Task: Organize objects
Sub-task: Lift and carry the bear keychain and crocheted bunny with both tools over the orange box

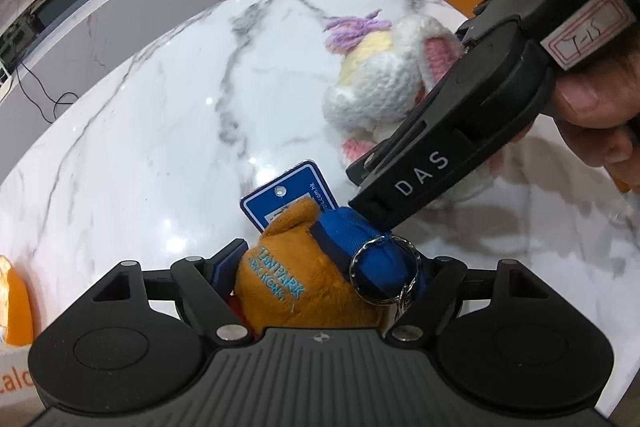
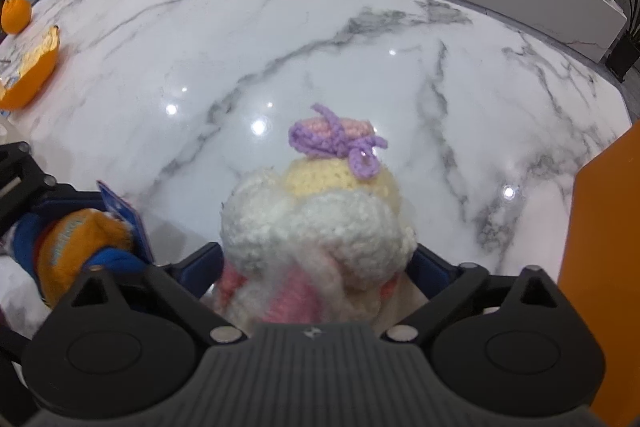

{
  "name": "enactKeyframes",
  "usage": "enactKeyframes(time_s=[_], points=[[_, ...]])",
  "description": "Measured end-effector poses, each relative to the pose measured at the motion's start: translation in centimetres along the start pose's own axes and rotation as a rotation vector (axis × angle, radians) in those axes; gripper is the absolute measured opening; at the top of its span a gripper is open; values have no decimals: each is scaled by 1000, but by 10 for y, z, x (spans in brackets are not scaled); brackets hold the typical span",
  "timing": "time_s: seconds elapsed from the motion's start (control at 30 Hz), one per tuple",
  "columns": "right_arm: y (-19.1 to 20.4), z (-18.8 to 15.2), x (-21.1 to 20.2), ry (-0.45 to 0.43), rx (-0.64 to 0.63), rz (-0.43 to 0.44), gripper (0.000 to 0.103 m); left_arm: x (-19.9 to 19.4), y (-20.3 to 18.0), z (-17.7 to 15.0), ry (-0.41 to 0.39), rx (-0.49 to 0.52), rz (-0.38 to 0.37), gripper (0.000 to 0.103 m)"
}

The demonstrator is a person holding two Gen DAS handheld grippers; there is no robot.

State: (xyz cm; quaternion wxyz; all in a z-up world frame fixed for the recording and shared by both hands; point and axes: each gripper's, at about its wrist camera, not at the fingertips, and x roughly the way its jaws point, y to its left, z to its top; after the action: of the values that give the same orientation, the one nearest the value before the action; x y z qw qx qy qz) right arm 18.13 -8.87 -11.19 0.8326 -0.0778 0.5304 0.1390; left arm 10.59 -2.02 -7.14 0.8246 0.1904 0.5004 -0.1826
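White marble table [image 2: 168, 39] with grey veins, counter behind it cluttered with cables and boxes. 2 soft toys in play, 1 per gripper. Left gripper [image 1: 332, 267] has its jaws spread around an orange plush keychain [image 1: 280, 291] with blue cap, metal ring [image 1: 380, 271] and blue tag [image 1: 280, 195]; pads don't look pressed in, so not clamped. Right gripper [image 2: 316, 267] has jaws wide apart on either side of a white knitted doll [image 2: 316, 231] with purple bow [image 2: 336, 137]; can't tell if the doll rests on the table or is loosely cradled. Step looks like pickup or release of both toys. Next move likely needs each gripper to squeeze firmly, then carry to the orange box [image 2: 600, 251] at right. Obstacles: both grippers crowd each other, right one's finger nearly touching the keychain. Orange fruit pieces [image 2: 32, 67] sit well apart, far left.
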Motion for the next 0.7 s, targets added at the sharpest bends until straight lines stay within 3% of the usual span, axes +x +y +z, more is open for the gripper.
enactKeyframes(time_s=[0.4,0.53,0.57,0.6,0.7], points=[[1,-6,-10,-19,-29,-6,82,-7,-14,-10,11,6,66,90],[0,-6,-13,-9,-23,10,70,-7,-16,-9,12,-5,82,90],[0,-6,-14,-9,-26,12,59,-8,-16,-11,8,-13,86,90],[1,-7,-16,-13,-35,8,56,-8,-15,-11,4,-23,88,90],[4,-8,-18,-9,-32,12,53,-9,-15,-13,-3,-39,90,89]])
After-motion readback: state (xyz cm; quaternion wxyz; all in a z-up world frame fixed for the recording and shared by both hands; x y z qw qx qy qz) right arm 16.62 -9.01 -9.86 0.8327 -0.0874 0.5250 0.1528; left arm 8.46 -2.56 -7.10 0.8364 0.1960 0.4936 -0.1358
